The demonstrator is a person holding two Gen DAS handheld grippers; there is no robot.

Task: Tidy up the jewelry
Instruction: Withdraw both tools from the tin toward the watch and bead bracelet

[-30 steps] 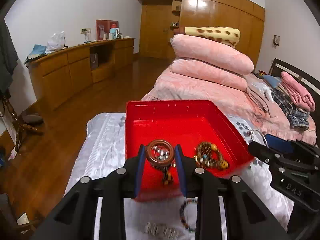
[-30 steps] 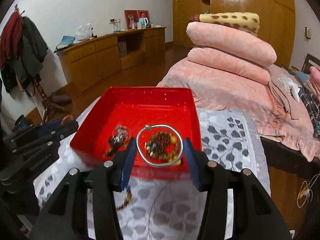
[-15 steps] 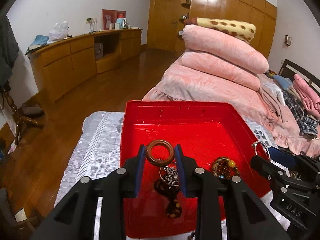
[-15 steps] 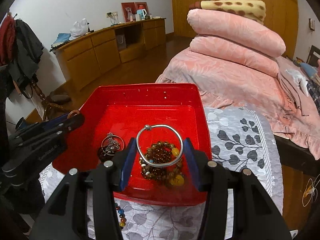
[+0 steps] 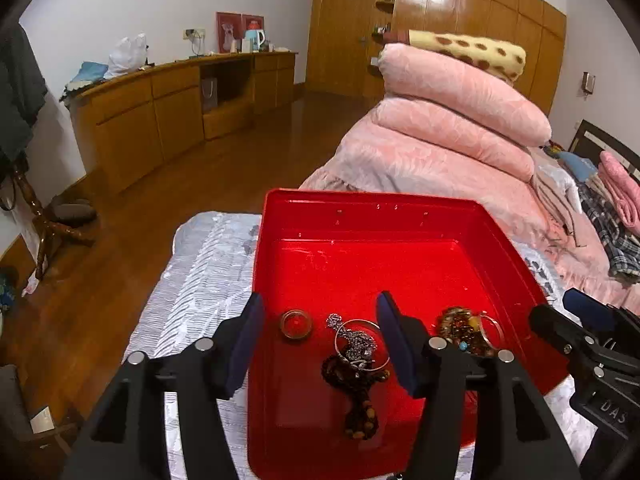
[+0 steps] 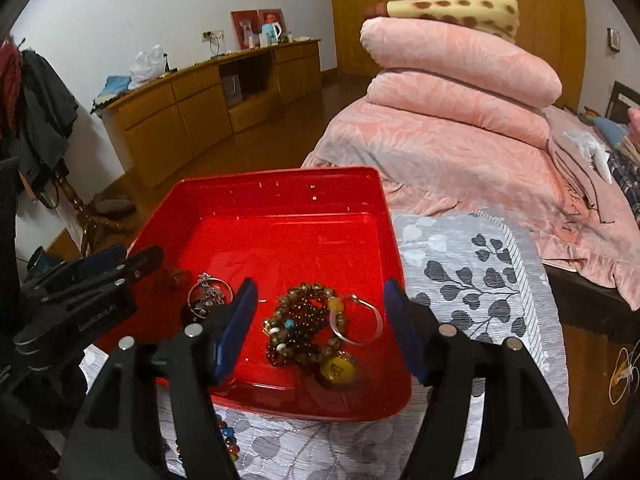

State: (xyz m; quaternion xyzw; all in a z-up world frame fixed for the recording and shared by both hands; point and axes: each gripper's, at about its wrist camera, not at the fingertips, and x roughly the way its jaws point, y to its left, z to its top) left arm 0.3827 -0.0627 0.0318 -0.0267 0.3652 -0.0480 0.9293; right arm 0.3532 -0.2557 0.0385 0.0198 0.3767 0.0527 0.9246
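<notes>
A red tray [image 5: 372, 204] [image 6: 280, 184] sits on a grey leaf-patterned cloth [image 6: 460, 264]. My left gripper [image 5: 320, 332] is open and empty above the tray's near left part. Below it lie a brown wooden ring [image 5: 296, 323], a silver bangle with a chain [image 5: 358, 340] and a dark bead strand [image 5: 360, 400]. My right gripper [image 6: 322, 320] is open and empty above the tray's near right part. Below it lie a silver bangle [image 6: 356, 320] and brown bead bracelets [image 6: 304, 328] with a yellow pendant [image 6: 338, 370].
A coloured bead bracelet [image 6: 228, 440] lies on the cloth in front of the tray. Folded pink quilts [image 5: 460, 92] are stacked on the bed behind. A wooden cabinet [image 5: 160, 108] runs along the left wall. The cloth's right edge drops off to the floor.
Both grippers opened. The wooden ring dropped from the left gripper into the tray, and the silver bangle dropped from the right gripper onto the bead bracelets.
</notes>
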